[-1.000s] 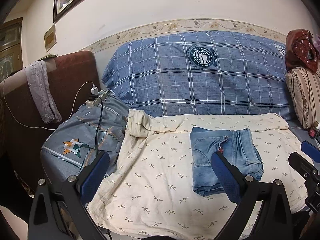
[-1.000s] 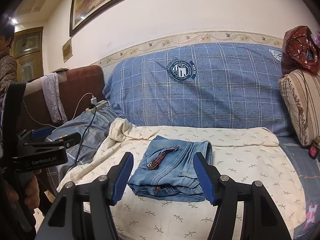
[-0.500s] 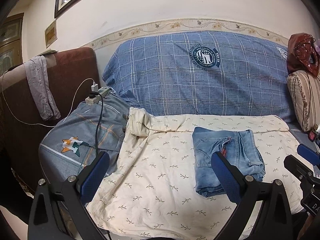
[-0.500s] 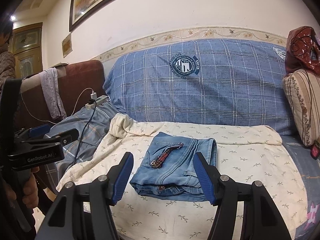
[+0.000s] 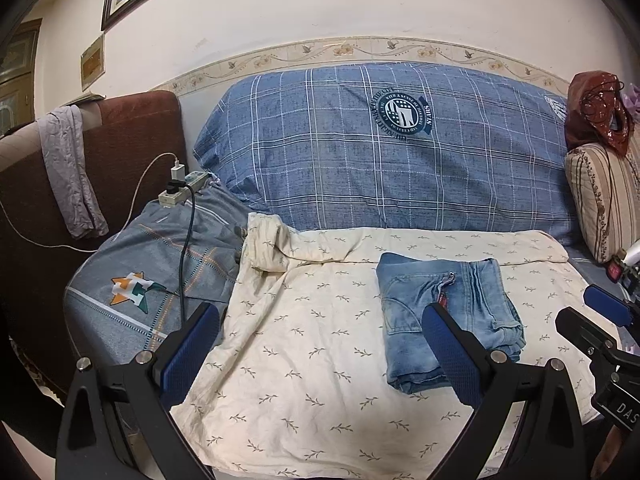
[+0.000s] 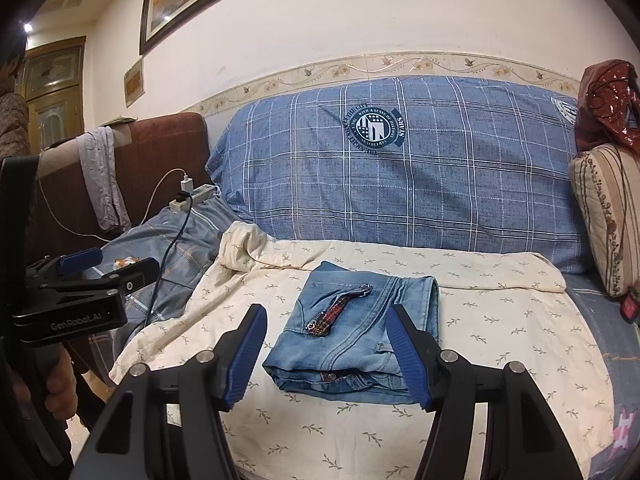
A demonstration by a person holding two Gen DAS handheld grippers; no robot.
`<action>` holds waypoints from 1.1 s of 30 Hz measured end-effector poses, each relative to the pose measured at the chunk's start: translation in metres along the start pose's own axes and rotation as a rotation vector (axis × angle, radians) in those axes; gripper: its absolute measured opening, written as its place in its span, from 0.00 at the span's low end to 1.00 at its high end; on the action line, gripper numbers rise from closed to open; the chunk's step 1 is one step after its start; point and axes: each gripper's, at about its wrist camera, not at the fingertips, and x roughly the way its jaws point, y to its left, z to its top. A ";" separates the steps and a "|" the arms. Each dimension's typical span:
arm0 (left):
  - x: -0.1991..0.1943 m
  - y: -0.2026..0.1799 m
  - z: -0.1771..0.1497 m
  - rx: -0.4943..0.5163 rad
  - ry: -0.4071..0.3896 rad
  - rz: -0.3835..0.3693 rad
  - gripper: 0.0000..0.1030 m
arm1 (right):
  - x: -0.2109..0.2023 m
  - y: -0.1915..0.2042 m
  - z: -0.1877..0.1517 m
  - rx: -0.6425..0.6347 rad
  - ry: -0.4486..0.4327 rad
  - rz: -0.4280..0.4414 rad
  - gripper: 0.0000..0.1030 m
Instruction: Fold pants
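Note:
A pair of light blue jeans [image 5: 444, 320] lies folded into a compact rectangle on the cream leaf-print sheet [image 5: 312, 360], right of centre. My left gripper [image 5: 320, 348] hovers open over the sheet, and its right finger [image 5: 448, 352] overlaps the jeans' near edge in the picture. In the right wrist view the folded jeans [image 6: 352, 332] lie just beyond my right gripper [image 6: 326, 356], whose jaws stand apart with nothing pressed between them. A red-patterned zip tab shows on top of the fold. The left gripper [image 6: 88, 280] appears at the left, held by a hand [image 6: 60, 392].
The sheet covers a sofa seat, with a blue plaid back cushion [image 5: 360, 160] behind it. A power strip [image 5: 182, 188] with cables rests on grey-blue bedding at the left. A grey cloth [image 5: 72, 168] hangs over the brown armrest. A striped pillow [image 5: 604, 200] stands at the right.

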 end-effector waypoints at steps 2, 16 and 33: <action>0.001 0.001 0.000 -0.002 -0.002 -0.008 0.98 | 0.000 0.000 0.000 0.002 0.004 -0.007 0.64; 0.023 0.011 0.006 -0.002 0.004 -0.068 0.98 | 0.016 0.011 0.007 -0.017 0.027 -0.055 0.64; 0.070 0.012 0.014 0.022 0.071 -0.111 0.98 | 0.056 0.014 0.014 -0.005 0.056 -0.057 0.64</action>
